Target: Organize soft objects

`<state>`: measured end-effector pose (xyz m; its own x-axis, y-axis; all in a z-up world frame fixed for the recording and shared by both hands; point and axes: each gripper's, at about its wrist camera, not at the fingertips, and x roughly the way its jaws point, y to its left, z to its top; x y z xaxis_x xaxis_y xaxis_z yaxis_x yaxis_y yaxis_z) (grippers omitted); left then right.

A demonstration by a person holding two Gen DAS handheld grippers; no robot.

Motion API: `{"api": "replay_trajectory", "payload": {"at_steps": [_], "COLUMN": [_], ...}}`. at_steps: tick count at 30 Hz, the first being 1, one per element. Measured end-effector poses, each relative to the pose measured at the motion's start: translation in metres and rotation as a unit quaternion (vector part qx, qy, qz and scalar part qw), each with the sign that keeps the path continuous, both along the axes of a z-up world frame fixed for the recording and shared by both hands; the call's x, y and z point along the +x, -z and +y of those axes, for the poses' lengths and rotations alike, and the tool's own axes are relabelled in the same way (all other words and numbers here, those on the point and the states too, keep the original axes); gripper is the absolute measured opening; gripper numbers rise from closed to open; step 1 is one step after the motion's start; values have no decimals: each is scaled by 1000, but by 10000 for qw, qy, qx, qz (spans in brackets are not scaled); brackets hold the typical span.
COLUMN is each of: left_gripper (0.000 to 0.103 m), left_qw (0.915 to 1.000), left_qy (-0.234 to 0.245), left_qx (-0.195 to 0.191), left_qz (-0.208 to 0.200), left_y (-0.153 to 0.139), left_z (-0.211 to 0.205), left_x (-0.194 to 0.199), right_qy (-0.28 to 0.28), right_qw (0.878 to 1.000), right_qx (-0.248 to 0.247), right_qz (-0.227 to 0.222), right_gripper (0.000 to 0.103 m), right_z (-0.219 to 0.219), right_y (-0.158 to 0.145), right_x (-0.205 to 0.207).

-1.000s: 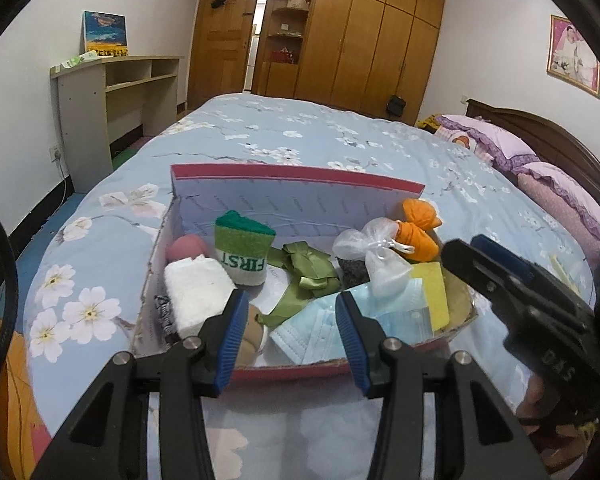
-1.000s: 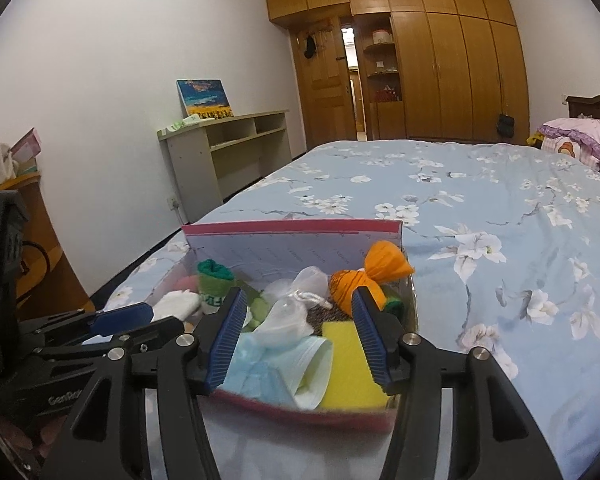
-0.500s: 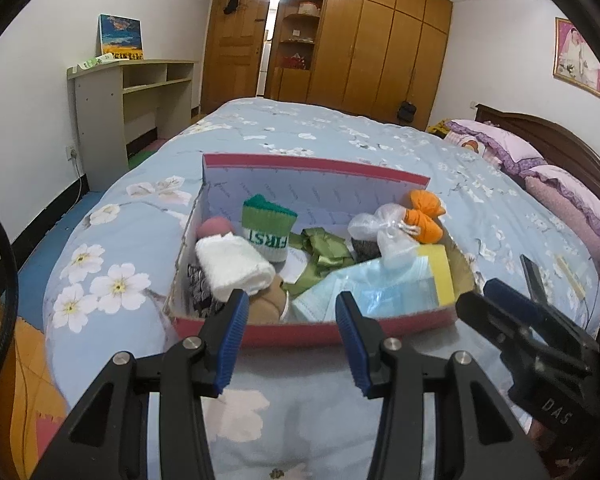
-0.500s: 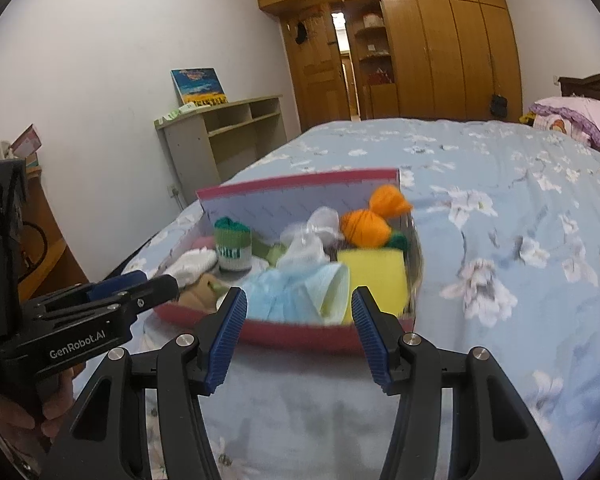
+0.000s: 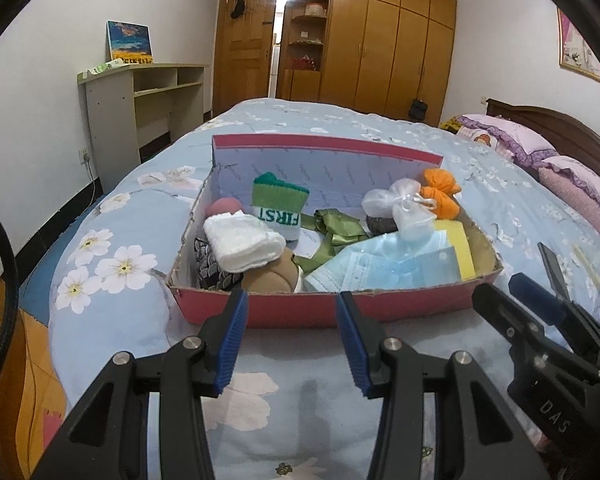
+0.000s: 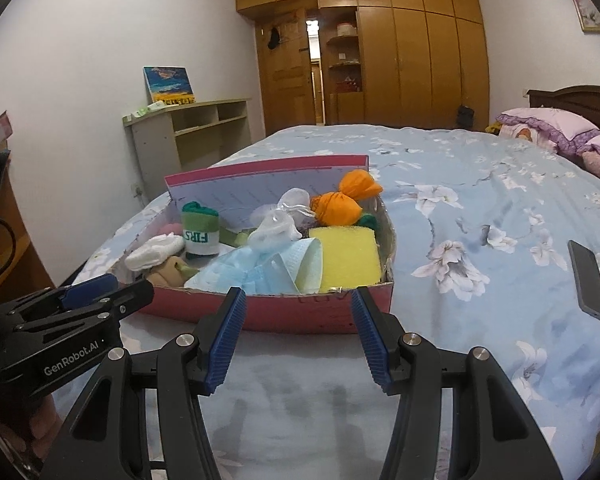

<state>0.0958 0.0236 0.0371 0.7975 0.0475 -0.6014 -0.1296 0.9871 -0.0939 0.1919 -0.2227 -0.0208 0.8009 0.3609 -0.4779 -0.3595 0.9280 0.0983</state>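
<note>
A red cardboard box lies on the flowered bed, holding soft things. Among them are a rolled white towel, a green-and-white sock, a green ribbon, a white gauze pouch, an orange cloth bundle, blue face masks and a yellow sponge. My left gripper hangs open just before the box's front wall, holding nothing. My right gripper is open too, beside it to the right, also short of the wall.
A dark phone lies on the bedspread right of the box. Pink pillows and a wooden headboard are at the far right. A shelf unit stands by the left wall, wardrobes at the back.
Both grippers have drawn back from over the box and sunk, so their fingertips now sit in front of its near wall. Their openings look the same.
</note>
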Motion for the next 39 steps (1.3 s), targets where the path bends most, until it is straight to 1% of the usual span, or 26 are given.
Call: {"api": "replay_trajectory", "payload": {"at_steps": [11,19,26,39], "left_gripper": [48,48,48,48], "left_qw": [10000,9999,9997,9997], "left_qy": [-48,-133,-240,-240], "left_qx": [34,-39,44,56], "left_qz": [8,49,-83,-34], "left_y": [5,12,14,19], "left_z": [-2,3,2,1], "left_x": [1,2,-2,0], "right_qy": [109,220,252,236], "right_qw": [9999,9997,9996,9995], "right_qx": [-56,-99,-118,-191], "right_qz": [4,-59,-106,-63], "right_gripper": [56,56,56,56], "right_z": [1,0,0,3], "right_y": [6,8,9,13], "right_x": [-1,-2,-4,-4]}}
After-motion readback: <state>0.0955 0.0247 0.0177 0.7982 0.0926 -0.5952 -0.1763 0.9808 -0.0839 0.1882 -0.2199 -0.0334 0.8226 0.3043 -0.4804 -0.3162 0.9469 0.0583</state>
